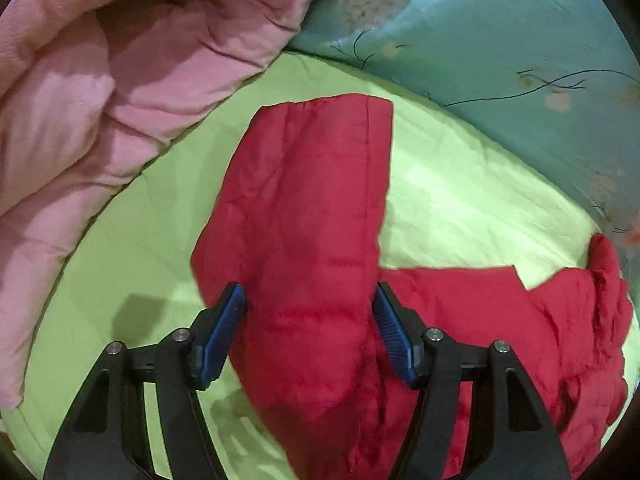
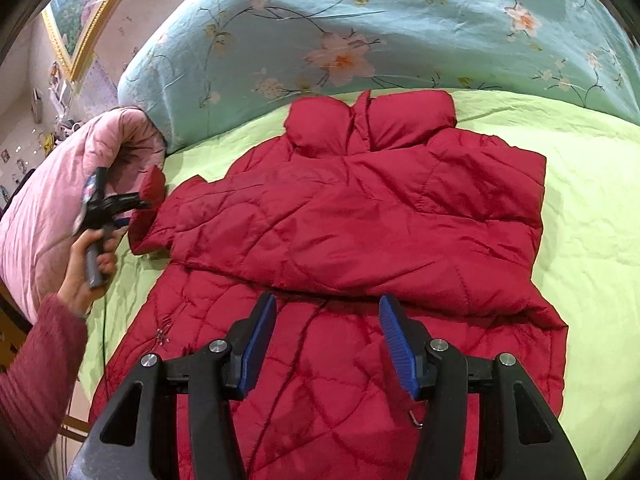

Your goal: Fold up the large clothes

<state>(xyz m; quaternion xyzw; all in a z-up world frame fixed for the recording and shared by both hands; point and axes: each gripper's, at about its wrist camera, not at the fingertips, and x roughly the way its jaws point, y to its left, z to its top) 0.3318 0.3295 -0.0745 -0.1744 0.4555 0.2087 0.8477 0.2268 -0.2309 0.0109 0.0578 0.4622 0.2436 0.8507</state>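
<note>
A red quilted jacket [image 2: 352, 216] lies on a light green sheet [image 2: 592, 240], collar toward the far side, one side folded across its body. Its left sleeve [image 1: 308, 208] stretches away from me in the left wrist view. My left gripper [image 1: 310, 308] is open, its blue pads on either side of the sleeve near the shoulder; whether they touch it I cannot tell. The left gripper also shows in the right wrist view [image 2: 144, 200], at the sleeve's cuff end. My right gripper [image 2: 326, 320] is open and empty, above the jacket's lower part.
A pink quilt [image 1: 80, 120] is piled at the left of the bed. A teal floral duvet [image 2: 360, 32] lies along the far side. A gold-framed picture [image 2: 80, 12] hangs on the wall at the far left.
</note>
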